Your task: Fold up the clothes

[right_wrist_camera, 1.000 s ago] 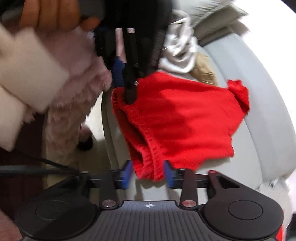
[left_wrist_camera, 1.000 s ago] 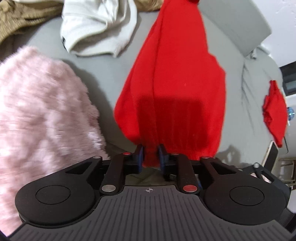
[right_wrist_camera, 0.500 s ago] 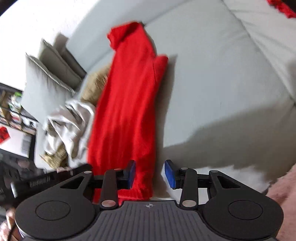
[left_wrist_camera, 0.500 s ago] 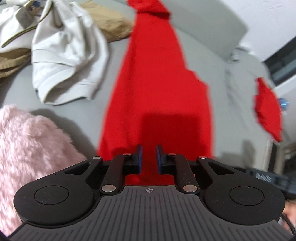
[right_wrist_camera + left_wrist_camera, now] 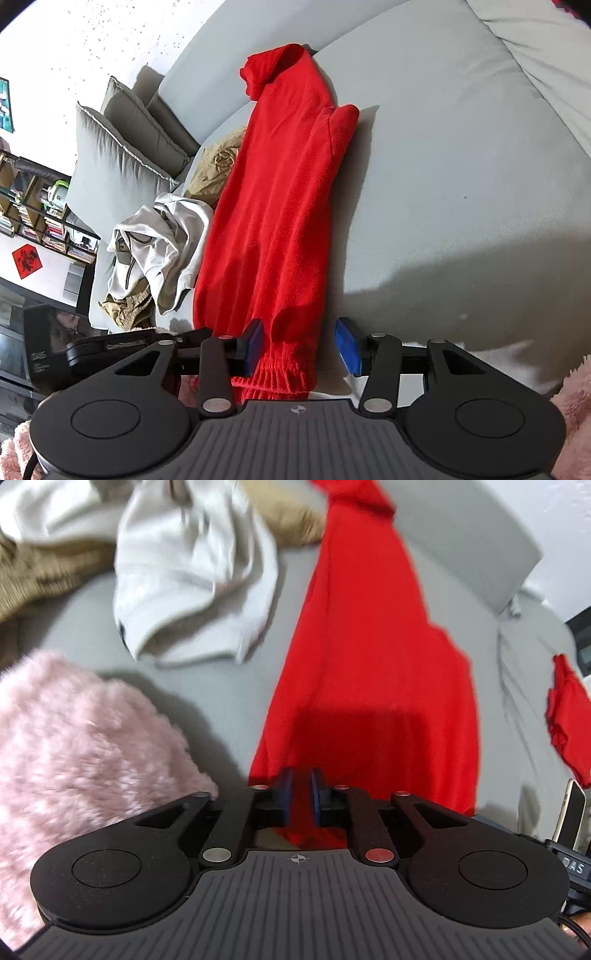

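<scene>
On the grey sofa cushion (image 5: 443, 166) lies your long red knit garment (image 5: 273, 221). Left gripper (image 5: 298, 794), narrowed, pinches its hem. Right gripper (image 5: 300, 345), half-wide, straddles the ribbed cuff untouched. Only the left view shows the second red piece (image 5: 569, 720).

Both fisheye cameras sit just behind their own gripper fingers, close above a grey fabric sofa (image 5: 461, 184), angled downward. The left wrist view looks along the long red knitted garment (image 5: 369, 657) from its near hem toward the far backrest. The right wrist view looks from the same near end, tilted. Both share the garment and the crumpled white jacket (image 5: 192, 572) left of it.
</scene>
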`<state>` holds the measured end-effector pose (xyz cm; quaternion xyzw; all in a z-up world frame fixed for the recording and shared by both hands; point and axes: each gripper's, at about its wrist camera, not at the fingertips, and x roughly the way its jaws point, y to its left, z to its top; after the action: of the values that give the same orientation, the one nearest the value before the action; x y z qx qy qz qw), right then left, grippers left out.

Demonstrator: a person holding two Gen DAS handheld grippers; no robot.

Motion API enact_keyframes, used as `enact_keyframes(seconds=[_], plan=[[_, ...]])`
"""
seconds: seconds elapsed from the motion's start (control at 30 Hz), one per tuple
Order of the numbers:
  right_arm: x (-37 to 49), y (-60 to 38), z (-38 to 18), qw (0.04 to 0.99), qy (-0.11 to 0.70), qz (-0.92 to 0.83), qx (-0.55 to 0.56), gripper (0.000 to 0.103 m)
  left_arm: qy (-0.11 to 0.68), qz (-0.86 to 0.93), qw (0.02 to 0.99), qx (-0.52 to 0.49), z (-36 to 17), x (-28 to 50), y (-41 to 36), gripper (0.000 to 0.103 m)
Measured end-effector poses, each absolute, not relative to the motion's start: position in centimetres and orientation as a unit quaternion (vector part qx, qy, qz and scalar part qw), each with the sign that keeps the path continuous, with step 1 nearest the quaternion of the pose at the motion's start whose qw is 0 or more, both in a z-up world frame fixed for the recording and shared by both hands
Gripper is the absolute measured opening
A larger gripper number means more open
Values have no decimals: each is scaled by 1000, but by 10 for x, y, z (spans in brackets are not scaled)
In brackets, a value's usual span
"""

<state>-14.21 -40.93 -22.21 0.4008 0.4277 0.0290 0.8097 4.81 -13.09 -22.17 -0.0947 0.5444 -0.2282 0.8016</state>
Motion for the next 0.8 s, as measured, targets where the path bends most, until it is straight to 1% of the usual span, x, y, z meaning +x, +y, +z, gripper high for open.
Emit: enact_keyframes(seconds=[0.1, 0.27, 0.33, 0.57, 0.6, 0.63, 0.67, 0.7, 0.8], plan=[[-142, -406, -220, 816, 428, 26, 388, 46, 524, -265, 802, -106, -215, 42, -130, 17], [-137, -395, -217, 829, 427, 20, 359, 46, 555, -268, 783, -84, -228, 49, -151, 17], [-136, -394, -217, 831, 428, 18, 355, 46, 579, -252, 774, -52, -236, 52, -162, 21], [-134, -395, -222, 826, 430, 18, 363, 46, 593, -243, 765, -59, -244, 57, -164, 21], [-134, -394, -223, 826, 431, 17, 363, 42, 593, -243, 765, -60, -244, 57, -164, 21], [-133, -393, -223, 826, 434, 12, 358, 27, 593, -243, 765, -60, -244, 56, -164, 21], [-131, -391, -223, 827, 438, 9, 353, 15, 593, -244, 765, -60, -245, 56, -164, 21], [-131, -390, -224, 825, 442, 9, 353, 9, 593, -244, 765, -61, -245, 55, -164, 21], [-131, -385, -219, 828, 449, 2, 335, 8, 593, -246, 764, -63, -244, 57, -162, 21]])
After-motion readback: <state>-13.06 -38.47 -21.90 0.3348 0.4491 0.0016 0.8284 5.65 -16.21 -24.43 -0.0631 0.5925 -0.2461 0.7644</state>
